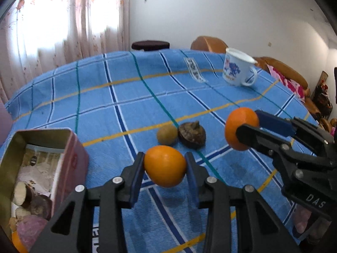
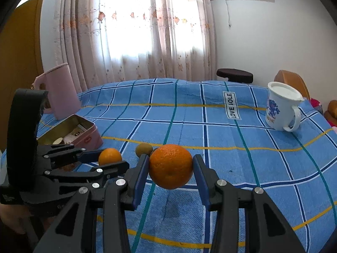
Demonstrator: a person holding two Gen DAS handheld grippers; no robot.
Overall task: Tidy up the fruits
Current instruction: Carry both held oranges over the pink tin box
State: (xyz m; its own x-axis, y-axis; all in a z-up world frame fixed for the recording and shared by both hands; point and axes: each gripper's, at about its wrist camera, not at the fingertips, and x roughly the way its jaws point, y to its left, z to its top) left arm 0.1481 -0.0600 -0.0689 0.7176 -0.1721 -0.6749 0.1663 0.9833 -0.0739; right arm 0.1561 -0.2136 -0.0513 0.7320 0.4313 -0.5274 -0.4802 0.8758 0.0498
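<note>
My left gripper [image 1: 165,166] is shut on a smooth orange [image 1: 165,165] and holds it above the blue checked cloth. My right gripper [image 2: 171,167] is shut on a rougher, darker orange [image 2: 171,166], also held above the cloth. In the left wrist view the right gripper [image 1: 246,124] and its orange [image 1: 240,127] show at the right. In the right wrist view the left gripper [image 2: 110,158] and its orange [image 2: 110,156] show at the left. A small yellow-green fruit [image 1: 167,135] and a dark brown one [image 1: 191,135] lie on the cloth beyond the left gripper.
An open pink tin [image 1: 72,154] at the left holds cut pieces, purple-skinned items and an orange. It also shows in the right wrist view [image 2: 88,137]. A white printed mug [image 1: 239,67] stands far right. A pink jug [image 2: 60,90] stands far left. The blue cloth [image 1: 126,105] covers the table.
</note>
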